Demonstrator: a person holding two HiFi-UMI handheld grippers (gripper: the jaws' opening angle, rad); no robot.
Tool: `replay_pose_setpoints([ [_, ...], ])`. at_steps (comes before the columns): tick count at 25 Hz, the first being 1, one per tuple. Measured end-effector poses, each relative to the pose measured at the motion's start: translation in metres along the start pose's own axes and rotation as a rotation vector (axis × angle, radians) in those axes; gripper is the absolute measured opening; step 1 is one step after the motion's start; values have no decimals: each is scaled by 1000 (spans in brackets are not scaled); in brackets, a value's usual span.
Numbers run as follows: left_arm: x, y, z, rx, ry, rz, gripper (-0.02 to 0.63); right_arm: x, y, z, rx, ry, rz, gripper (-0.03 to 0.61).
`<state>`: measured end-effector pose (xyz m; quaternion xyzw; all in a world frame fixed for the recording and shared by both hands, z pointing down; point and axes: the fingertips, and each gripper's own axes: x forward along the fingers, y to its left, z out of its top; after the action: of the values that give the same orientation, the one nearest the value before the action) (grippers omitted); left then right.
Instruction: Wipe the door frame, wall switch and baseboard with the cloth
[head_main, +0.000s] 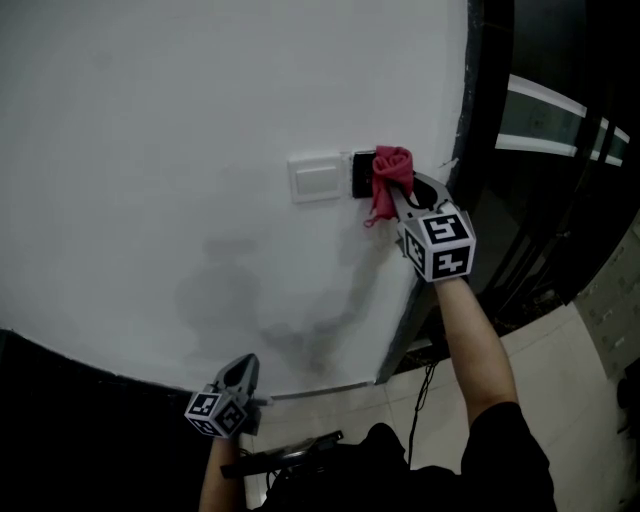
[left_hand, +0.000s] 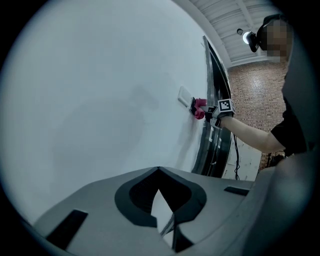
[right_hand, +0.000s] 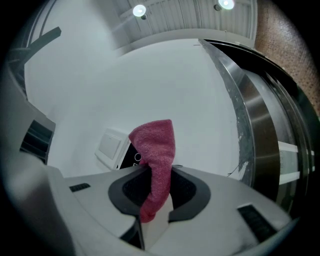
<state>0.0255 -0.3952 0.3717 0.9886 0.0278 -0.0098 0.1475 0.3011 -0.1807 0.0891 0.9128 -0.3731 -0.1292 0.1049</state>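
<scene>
Clenching pink-red cloth (right_hand: 156, 145) in right gripper (right_hand: 160, 170), jaws biting its lower fold, upper part standing up past the tips. Pressing cloth against white wall (head_main: 180, 150), over small black panel (head_main: 359, 176). Panel sitting just right of white wall switch (head_main: 316, 181), the two touching side by side. Working just left of dark door frame (head_main: 468, 140), right arm reaching up. Holding left gripper (head_main: 244, 362) low, pointing at wall near its foot, jaw tips meeting on themselves, only bare wall showing past them. Noting grey smudges (head_main: 290, 335) spreading on wall below switch. Noting black cable (head_main: 421, 390) hanging down by foot of frame.
</scene>
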Motion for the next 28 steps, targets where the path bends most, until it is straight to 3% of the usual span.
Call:
replay_pose_setpoints([
  [6,-1,0,-2,-3,0,6,-9,-8,-26,-10,-4,17,-85,81],
  [10,-5,-1,0,-3,0,2,-9,-21,-36,-9,50,8,-139,80],
  [13,-9,0,3,-11,-8,-7,-9,-28,1,11,28,-39,-58,80],
  [17,-21,7,5,-2,-12,14,-9,-22,84,43,-12,-96,131,81],
  [21,-39,17,9,-10,-33,39,-9,-2,153,63,75,-120,288,81],
  [28,-70,34,15,-8,-70,121,-9,44,167,53,76,-79,234,81],
])
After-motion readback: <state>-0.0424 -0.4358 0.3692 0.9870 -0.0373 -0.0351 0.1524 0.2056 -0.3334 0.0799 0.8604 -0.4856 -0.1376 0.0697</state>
